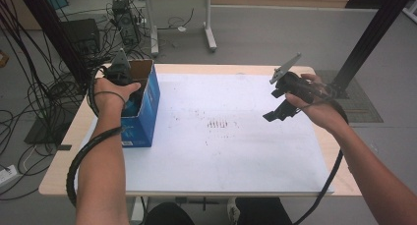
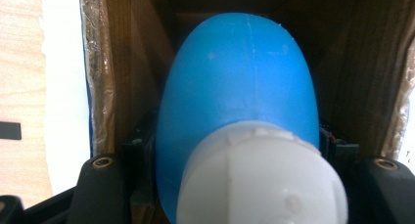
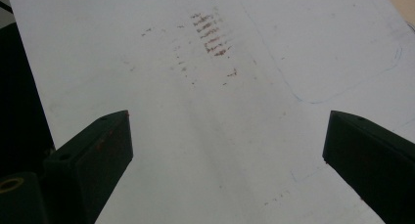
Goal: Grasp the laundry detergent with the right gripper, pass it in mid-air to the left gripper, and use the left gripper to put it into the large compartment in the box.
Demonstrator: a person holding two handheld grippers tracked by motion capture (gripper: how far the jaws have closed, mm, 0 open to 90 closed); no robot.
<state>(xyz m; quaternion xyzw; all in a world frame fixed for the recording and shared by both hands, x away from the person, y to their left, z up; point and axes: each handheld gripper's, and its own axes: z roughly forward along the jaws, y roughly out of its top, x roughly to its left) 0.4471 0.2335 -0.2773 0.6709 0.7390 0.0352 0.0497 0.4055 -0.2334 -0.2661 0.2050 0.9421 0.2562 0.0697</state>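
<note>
From above: left hand-held gripper (image 1: 129, 90) is reaching into the blue carton (image 1: 147, 104) at the tabletop's (image 1: 236, 156) left edge; right hand-held gripper (image 1: 280, 107) is hovering over bare mat. Left gripper view: jaws are pinching a blue bottle (image 2: 240, 82) by its white-capped end inside the carton, so lifting straight out likely comes next. Right gripper view: jaws are standing spread, holding nothing.

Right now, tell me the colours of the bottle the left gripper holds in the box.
Blue bottle with a white cap, clearest in the left gripper view.

High view overhead, facing forward; right gripper view shares white mat (image 1: 236, 136).
</note>
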